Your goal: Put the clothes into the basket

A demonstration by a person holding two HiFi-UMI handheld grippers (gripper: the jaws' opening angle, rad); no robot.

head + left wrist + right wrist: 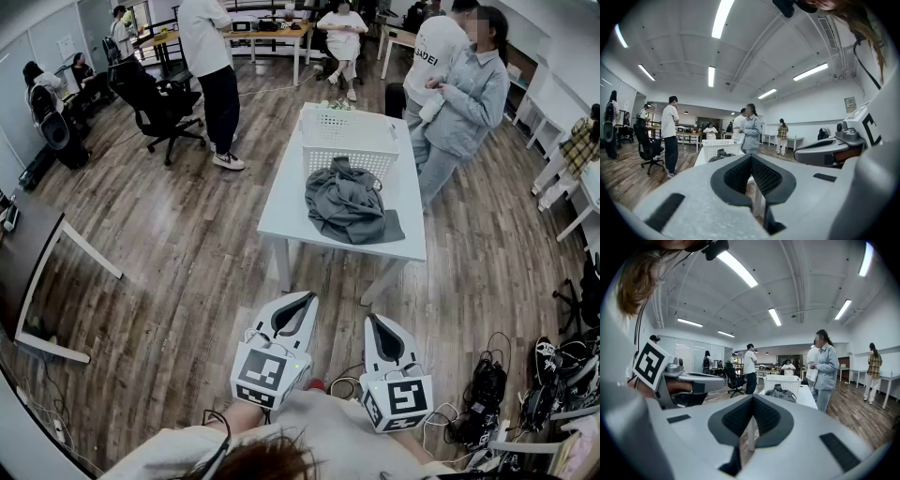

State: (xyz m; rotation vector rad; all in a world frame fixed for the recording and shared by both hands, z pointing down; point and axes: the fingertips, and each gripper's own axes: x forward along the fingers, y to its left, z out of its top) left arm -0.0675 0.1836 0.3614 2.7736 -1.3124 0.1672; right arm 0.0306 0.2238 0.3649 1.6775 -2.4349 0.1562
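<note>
A heap of grey clothes (349,202) lies on the white table (287,208), just in front of a white slatted basket (346,141) at the table's far end. My left gripper (308,298) and right gripper (371,320) hover side by side over the wooden floor, short of the table's near edge, both shut and holding nothing. In the left gripper view the basket (716,147) and the clothes (723,154) show far off beyond the jaw tips. The right gripper view shows the clothes (781,392) before the basket (783,382).
A person in a grey shirt (461,103) stands at the table's right side, another behind. A person in dark trousers (217,80) stands left of the table near an office chair (155,98). Cables and gear (525,394) lie on the floor at right.
</note>
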